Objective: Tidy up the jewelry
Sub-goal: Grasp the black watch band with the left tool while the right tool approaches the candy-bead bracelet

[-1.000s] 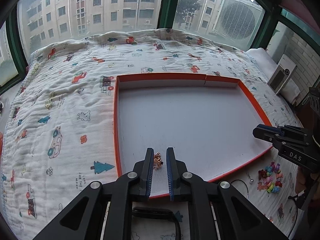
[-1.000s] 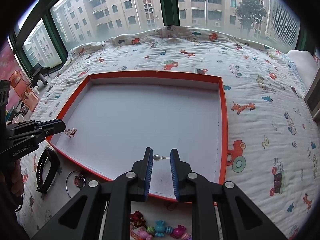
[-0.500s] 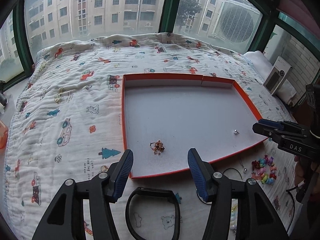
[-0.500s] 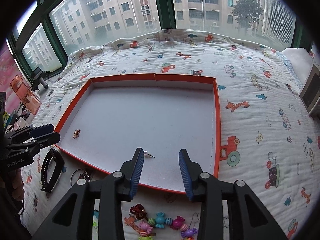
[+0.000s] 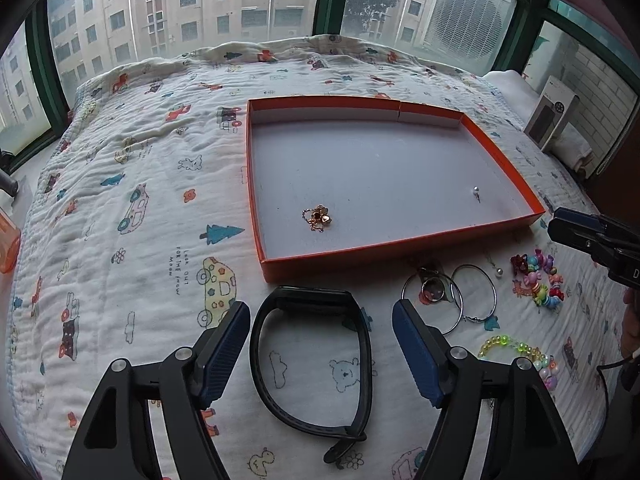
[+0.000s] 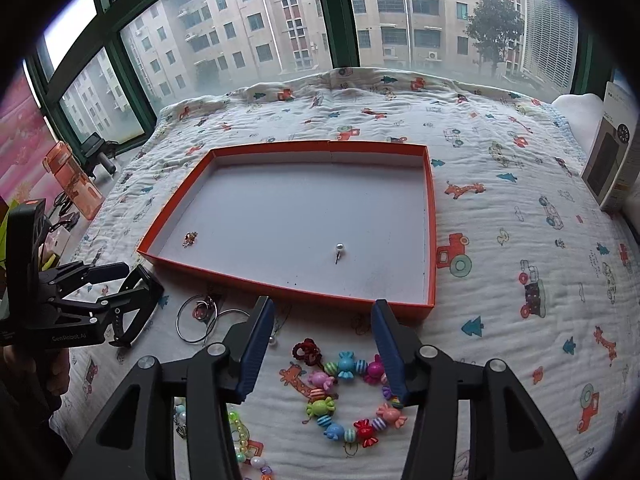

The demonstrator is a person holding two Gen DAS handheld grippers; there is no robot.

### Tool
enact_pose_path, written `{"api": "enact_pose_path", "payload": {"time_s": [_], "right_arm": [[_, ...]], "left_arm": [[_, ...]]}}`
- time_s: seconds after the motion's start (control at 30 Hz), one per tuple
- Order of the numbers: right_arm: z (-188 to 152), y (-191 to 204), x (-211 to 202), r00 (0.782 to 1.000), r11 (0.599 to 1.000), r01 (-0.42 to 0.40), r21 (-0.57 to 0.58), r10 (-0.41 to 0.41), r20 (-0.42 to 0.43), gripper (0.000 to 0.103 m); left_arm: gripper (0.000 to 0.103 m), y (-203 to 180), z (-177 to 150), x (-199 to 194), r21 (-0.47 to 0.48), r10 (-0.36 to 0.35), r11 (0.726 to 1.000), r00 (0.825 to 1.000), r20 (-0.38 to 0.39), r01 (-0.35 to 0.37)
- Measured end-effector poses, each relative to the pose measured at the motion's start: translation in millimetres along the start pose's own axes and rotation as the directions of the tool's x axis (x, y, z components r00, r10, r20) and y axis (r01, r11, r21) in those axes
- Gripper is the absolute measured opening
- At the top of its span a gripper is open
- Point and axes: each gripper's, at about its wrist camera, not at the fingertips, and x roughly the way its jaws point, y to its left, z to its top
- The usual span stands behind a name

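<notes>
An orange-rimmed tray (image 5: 400, 246) (image 6: 280, 286) lies on the printed bedspread. In it lie a gold flower piece (image 5: 318, 218) (image 6: 190, 239) and a pearl stud (image 5: 476, 192) (image 6: 339, 250). My left gripper (image 5: 320, 336) is open and empty, above a black wristband (image 5: 362, 352) in front of the tray. My right gripper (image 6: 324, 344) is open and empty, over a colourful candy-bead bracelet (image 6: 344, 396) (image 5: 538, 280). Silver hoops (image 5: 452, 304) (image 6: 200, 320) lie between them.
A green and pastel bead string (image 5: 520, 356) (image 6: 240, 436) lies near the front. A second pearl stud (image 5: 498, 272) sits by the hoops. A dark box (image 6: 612, 160) stands at the right edge, an orange bottle (image 6: 74, 180) at the left.
Both grippers opened, leaving the flower piece and the pearl stud in the tray, then drew back toward me to the bedspread in front of the tray.
</notes>
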Motion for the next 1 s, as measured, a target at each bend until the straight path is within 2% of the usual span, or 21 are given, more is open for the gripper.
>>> {"api": "enact_pose_path", "payload": {"time_s": [0.33, 0.4, 0.43, 0.63, 1.0], "right_arm": [[-20, 5, 1, 0.999, 0.998, 0.01, -0.055, -0.012, -0.039, 0.057], [-23, 4, 1, 0.999, 0.999, 0.008, -0.051, -0.01, -0.046, 0.057], [-24, 3, 1, 0.999, 0.999, 0.007, -0.049, -0.01, -0.049, 0.057], [-31, -7, 0, 0.998, 1.0, 0.009, -0.028, -0.011, -0.063, 0.057], [-38, -25, -3, 0.997, 1.0, 0.021, 0.0, -0.02, -0.069, 0.057]], "left_arm": [[0.078, 0, -2, 10, 0.04, 0.022, 0.999, 1.0, 0.005, -0.022], [0.074, -1, -3, 12, 0.047, 0.024, 0.999, 1.0, 0.003, -0.024], [0.069, -1, -4, 14, 0.05, 0.021, 0.999, 1.0, 0.0, -0.021], [0.062, -1, -6, 16, 0.055, 0.026, 0.998, 1.0, 0.011, -0.027], [0.06, 0, -12, 9, 0.021, 0.024, 0.999, 0.999, 0.027, -0.025]]}}
